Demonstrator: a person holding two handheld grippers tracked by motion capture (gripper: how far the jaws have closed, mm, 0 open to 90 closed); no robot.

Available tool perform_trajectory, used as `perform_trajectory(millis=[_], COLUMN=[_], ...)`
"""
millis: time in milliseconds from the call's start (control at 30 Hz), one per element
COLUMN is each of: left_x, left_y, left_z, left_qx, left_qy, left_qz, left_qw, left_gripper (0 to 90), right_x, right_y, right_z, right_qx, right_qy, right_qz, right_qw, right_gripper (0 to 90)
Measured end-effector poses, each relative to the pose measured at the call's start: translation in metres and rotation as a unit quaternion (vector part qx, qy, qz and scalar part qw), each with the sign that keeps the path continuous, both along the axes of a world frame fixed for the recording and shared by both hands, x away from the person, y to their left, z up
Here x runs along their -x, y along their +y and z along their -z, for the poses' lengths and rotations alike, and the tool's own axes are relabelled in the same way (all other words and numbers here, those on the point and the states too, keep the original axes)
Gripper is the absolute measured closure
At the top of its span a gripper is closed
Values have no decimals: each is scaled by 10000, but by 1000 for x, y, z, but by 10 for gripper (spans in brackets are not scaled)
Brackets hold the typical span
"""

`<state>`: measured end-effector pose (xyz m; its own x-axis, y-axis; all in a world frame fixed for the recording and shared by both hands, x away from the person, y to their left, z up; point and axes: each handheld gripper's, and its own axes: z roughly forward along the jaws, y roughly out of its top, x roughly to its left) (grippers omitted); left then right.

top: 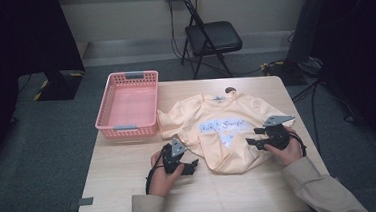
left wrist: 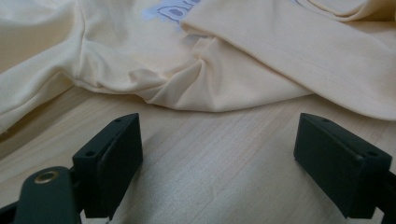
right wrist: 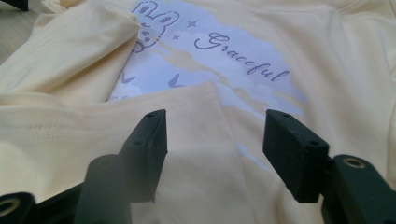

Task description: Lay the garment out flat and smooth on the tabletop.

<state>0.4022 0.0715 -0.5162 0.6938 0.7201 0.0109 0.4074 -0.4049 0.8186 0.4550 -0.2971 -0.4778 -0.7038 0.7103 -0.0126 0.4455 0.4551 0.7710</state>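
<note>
Pale yellow T-shirt (top: pixel 228 133) is seen rumpled on the tabletop (top: pixel 131 190) between both hands: its bunched hem just ahead of the left gripper (left wrist: pixel 219 158), fingers spread and empty; its folded-over hem lies between the right gripper's (right wrist: pixel 215 154) spread fingers.

You can read "Graceful" in purple script on the yellow shirt (right wrist: pixel 299 56) print; other lettering there is illegible.
</note>
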Motion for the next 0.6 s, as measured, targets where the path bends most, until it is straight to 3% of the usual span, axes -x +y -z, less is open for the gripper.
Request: perform_trajectory(millis=[433,600], left_x=[0,0], left_y=[0,0], left_z=[0,0], left_qx=[2,0], left_qy=[0,-1], left_qz=[2,3], left_qw=[10000,10000], left_gripper=[149,149], right_x=[-20,-24], right_y=[26,30], right_z=[9,13], right_qx=[42,169], right_qy=[-21,15], right_qz=[-40,-26], right_qw=[10000,9999], right_gripper=[603,670])
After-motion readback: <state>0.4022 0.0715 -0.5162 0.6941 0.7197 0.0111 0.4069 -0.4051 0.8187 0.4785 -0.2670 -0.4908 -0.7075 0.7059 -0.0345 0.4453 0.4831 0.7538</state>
